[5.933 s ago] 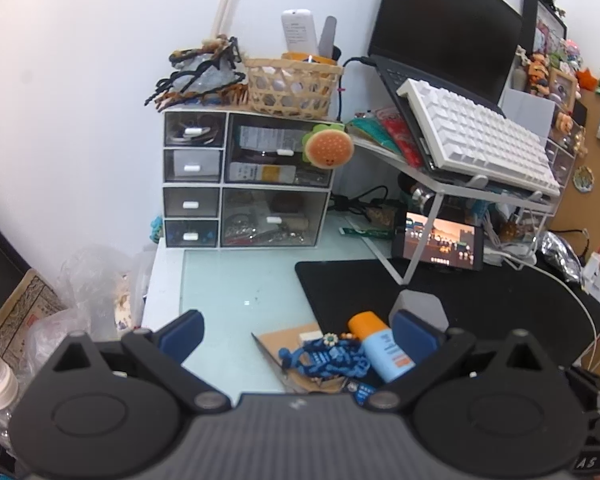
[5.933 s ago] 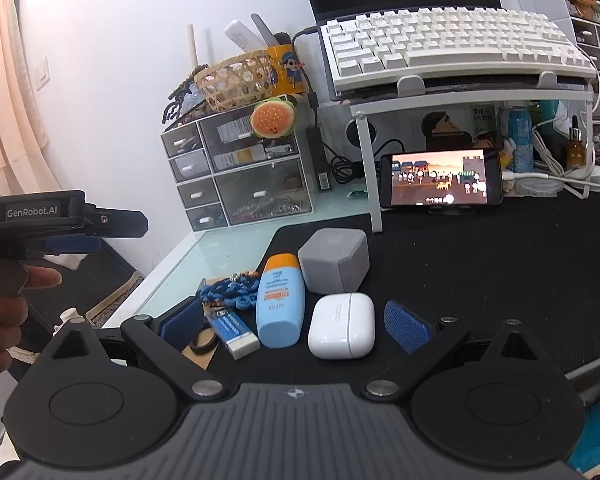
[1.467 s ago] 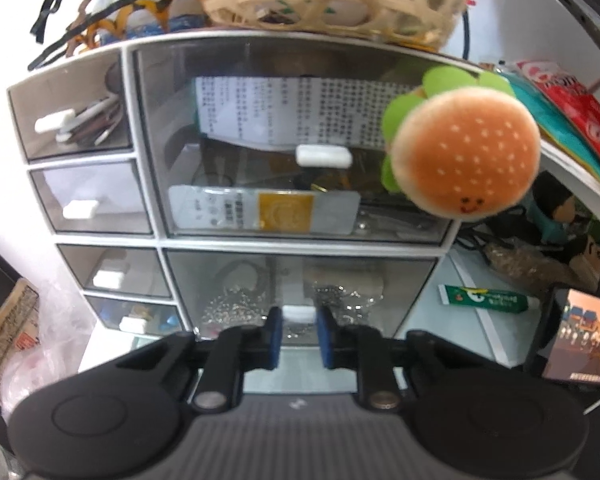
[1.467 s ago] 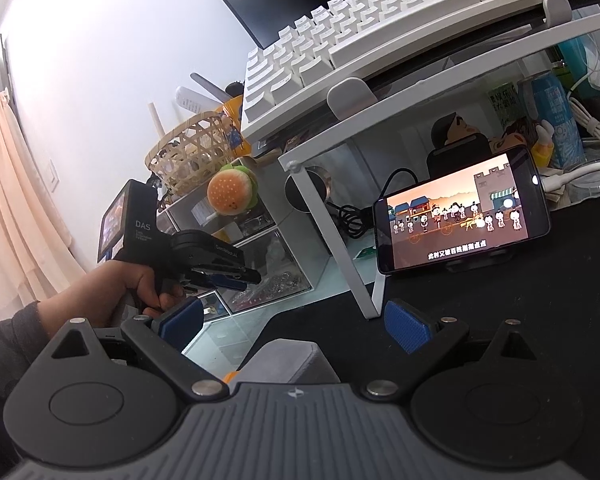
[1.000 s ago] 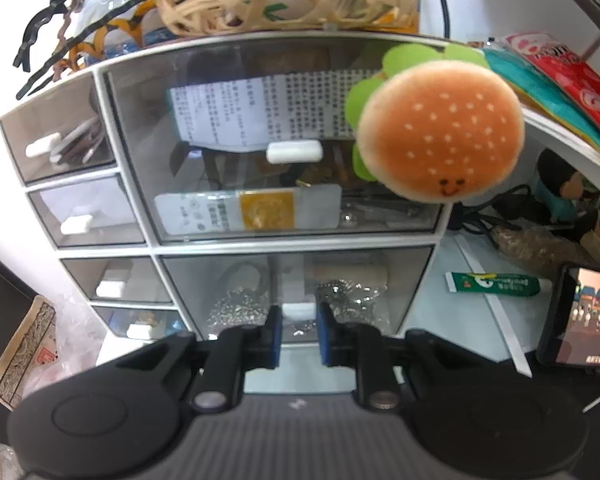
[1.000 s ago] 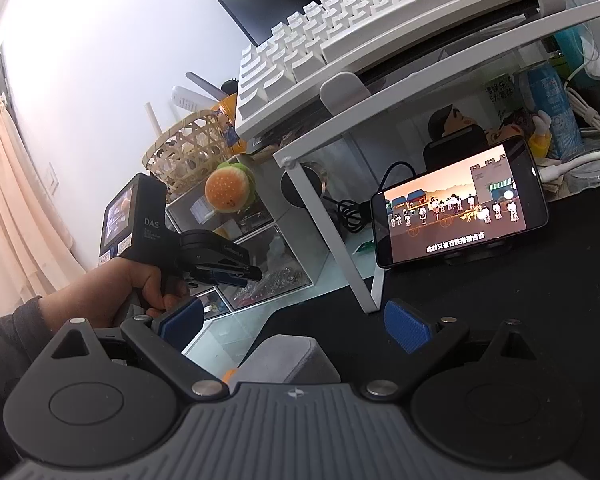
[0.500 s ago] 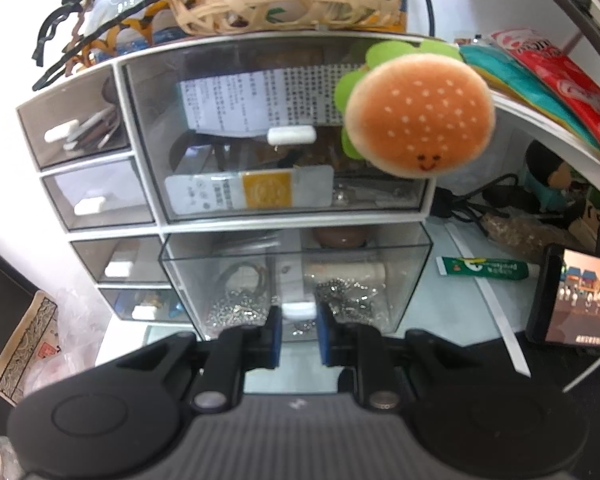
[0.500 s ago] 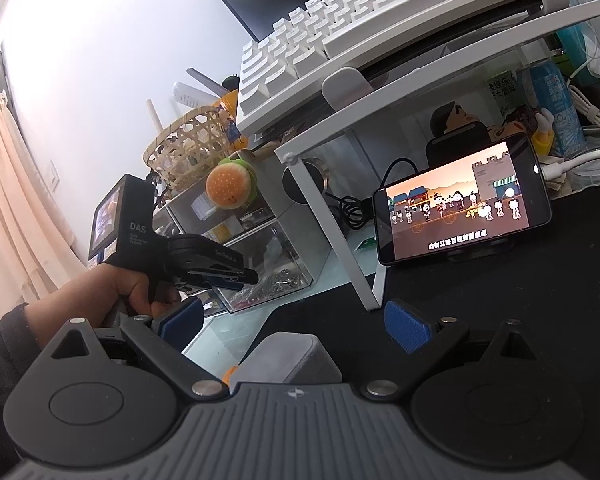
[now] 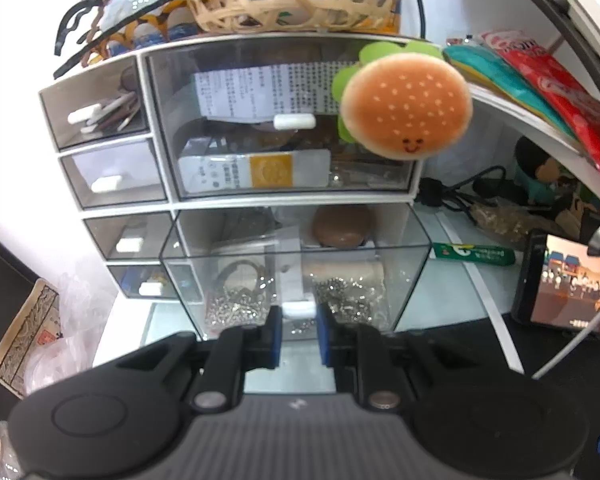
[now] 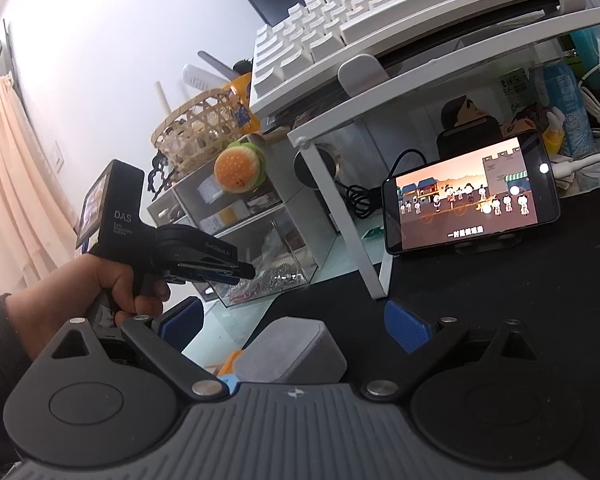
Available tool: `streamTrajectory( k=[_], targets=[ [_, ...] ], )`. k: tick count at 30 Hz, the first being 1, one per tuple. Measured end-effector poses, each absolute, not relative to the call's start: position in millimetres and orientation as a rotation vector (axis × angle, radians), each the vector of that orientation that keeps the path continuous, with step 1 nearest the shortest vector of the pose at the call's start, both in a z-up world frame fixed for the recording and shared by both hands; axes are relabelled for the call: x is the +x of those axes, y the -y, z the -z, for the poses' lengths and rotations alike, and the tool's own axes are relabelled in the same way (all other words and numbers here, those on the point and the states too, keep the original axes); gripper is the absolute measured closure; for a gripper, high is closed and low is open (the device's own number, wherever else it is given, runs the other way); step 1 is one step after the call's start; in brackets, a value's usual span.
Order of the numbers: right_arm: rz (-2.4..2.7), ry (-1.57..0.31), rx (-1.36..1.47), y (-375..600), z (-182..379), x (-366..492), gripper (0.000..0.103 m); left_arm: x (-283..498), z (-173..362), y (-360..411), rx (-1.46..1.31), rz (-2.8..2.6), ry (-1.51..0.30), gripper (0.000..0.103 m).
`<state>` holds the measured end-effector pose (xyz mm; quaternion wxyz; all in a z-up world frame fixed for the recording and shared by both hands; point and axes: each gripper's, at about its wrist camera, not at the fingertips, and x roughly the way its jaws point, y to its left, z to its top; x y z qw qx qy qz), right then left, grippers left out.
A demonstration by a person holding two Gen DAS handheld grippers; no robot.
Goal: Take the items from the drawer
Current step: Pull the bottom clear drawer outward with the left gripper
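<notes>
Clear acrylic drawer [image 9: 292,276], bottom right of the desktop organizer [image 9: 156,184], sits part-open; left gripper [image 9: 299,334] pinches its small white handle [image 9: 299,310]. It looks light, stiff, slippery. Right gripper [image 10: 296,328] hangs apart.

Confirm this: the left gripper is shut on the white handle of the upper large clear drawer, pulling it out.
Wrong drawer. The left gripper is shut on the white handle of the lower large clear drawer, which stands pulled out, as the left wrist view shows.

Left tool [image 9: 299,334] clamped, right tool [image 10: 294,322] spread.
Left hand [image 10: 100,284] grips its tool's handle, fingers level.
</notes>
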<state>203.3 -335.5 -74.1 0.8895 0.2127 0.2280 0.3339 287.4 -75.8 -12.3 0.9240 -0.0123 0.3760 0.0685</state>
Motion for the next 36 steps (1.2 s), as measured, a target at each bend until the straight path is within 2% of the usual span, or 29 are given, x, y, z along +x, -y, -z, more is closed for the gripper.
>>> streamTrajectory(
  k=[11,36],
  targets=[
    [-0.712,-0.475,0.437,332,75,204,0.003,304,18,77,-0.018,-0.161,-0.78,0.082],
    [-0.701,-0.482,0.431,331,71,197,0.003,270,14,70,-0.028,-0.132,-0.775,0.084]
  ],
)
